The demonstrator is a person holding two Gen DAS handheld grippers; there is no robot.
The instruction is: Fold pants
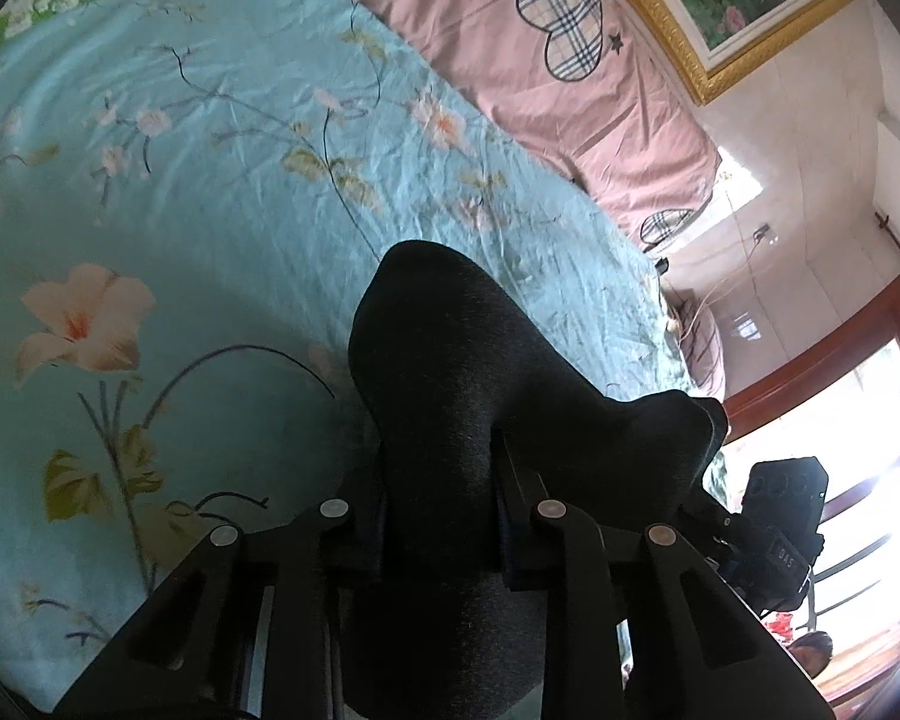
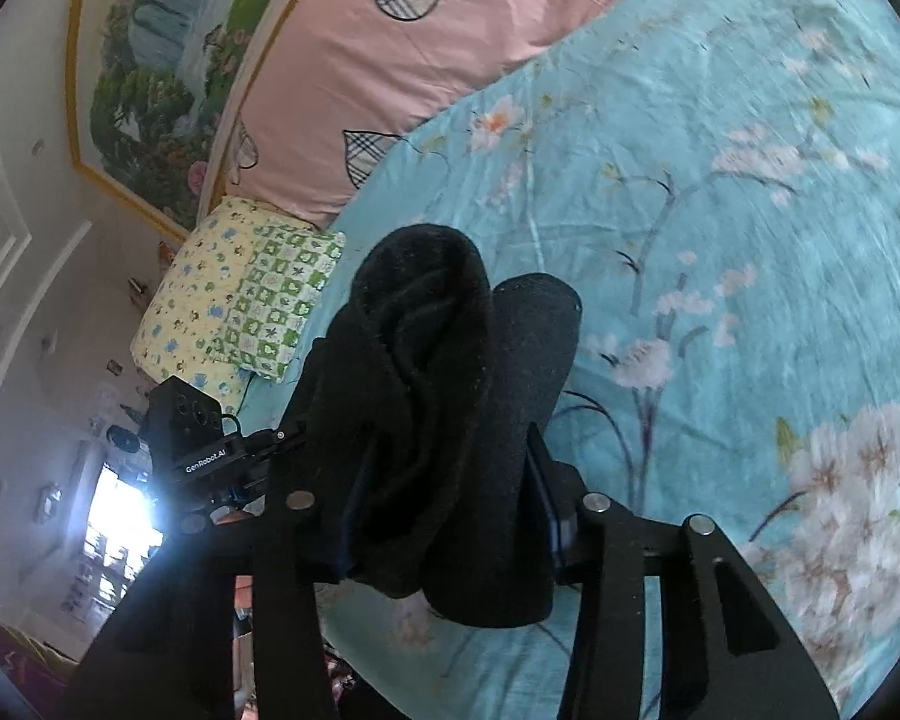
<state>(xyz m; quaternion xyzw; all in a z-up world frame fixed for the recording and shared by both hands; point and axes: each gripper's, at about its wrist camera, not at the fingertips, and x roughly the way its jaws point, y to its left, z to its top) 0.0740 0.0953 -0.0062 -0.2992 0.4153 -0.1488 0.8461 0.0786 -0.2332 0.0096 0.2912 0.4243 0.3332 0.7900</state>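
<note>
Between each tool's fingers: one pair of pants (image 1: 450, 396). Two tools, left tool (image 1: 441, 516) and right tool (image 2: 444, 504), both clenched on it above one bed (image 1: 210, 210).

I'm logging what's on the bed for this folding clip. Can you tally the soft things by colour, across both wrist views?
Black: 1, the pants, clamped in both grippers
Blue floral: 1, the bedsheet
Pink with plaid hearts: 1, the quilt
Yellow and green print: 1, the pillow
Total: 4

A bed's turquoise floral sheet (image 1: 210, 192), pink quilt (image 1: 480, 60), gold-framed painting (image 2: 150, 90), bright window (image 1: 870, 420).
</note>
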